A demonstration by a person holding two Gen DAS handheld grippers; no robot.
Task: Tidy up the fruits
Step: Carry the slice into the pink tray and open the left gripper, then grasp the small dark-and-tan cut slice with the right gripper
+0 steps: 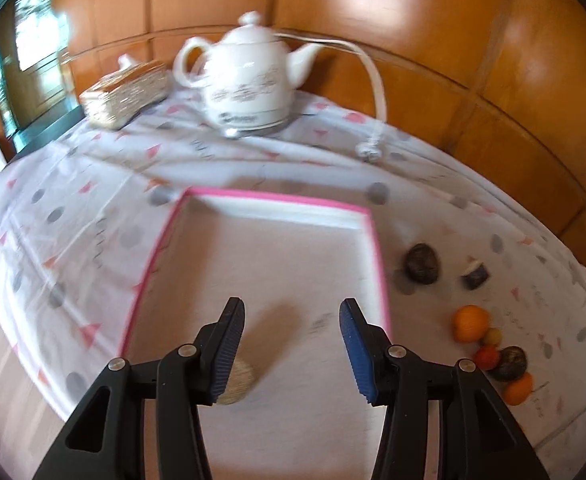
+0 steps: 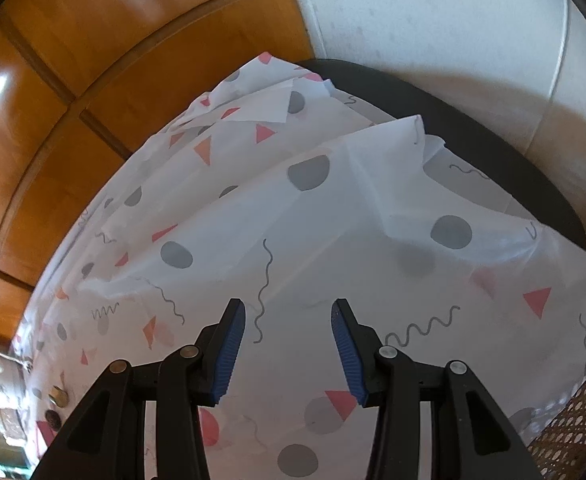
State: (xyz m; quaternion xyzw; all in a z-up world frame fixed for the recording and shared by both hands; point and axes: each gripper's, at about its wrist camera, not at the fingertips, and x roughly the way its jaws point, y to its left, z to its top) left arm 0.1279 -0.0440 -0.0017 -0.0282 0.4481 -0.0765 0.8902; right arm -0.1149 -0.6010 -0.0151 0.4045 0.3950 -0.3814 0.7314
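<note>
A patterned tablecloth [image 1: 93, 216], white with grey dots, pink triangles and squiggles, covered the table and filled most of both views; behind it stood a wall of orange-brown wood panels [image 1: 413, 20]. In the right wrist view the cloth lay in loose folds near a dark table edge [image 2: 473, 120], with a woven cane surface [image 2: 573, 420] at the lower right corner.

On the cloth sat a white tray with a pink rim [image 1: 379, 256], directly below the left gripper. At the far side of the table stood a white ceramic teapot [image 1: 249, 76], with a white cord [image 1: 377, 84] curving down beside it to a knotted end on the cloth. Left of the teapot lay a woven tissue box [image 1: 127, 94].

The left gripper [image 1: 291, 344] hung over the tray with its jaws apart and nothing pressed between its blue pads. A pale tan fruit [image 1: 239, 380] lay inside the tray near its front, partly hidden behind the left finger; whether the finger touched it could not be told. The right gripper [image 2: 289, 344] was likewise released, its jaws parted over bare cloth and empty.

The remaining fruits lay on the cloth to the right of the tray, outside it. Nearest the tray was a dark round fruit [image 1: 423, 262], and beside it a small dark cut piece [image 1: 475, 276]. Further forward, a cluster sat close together: an orange [image 1: 471, 322], a small yellowish fruit [image 1: 493, 336], a small red fruit [image 1: 488, 356], another dark round fruit [image 1: 511, 364] and a second orange [image 1: 519, 388].
</note>
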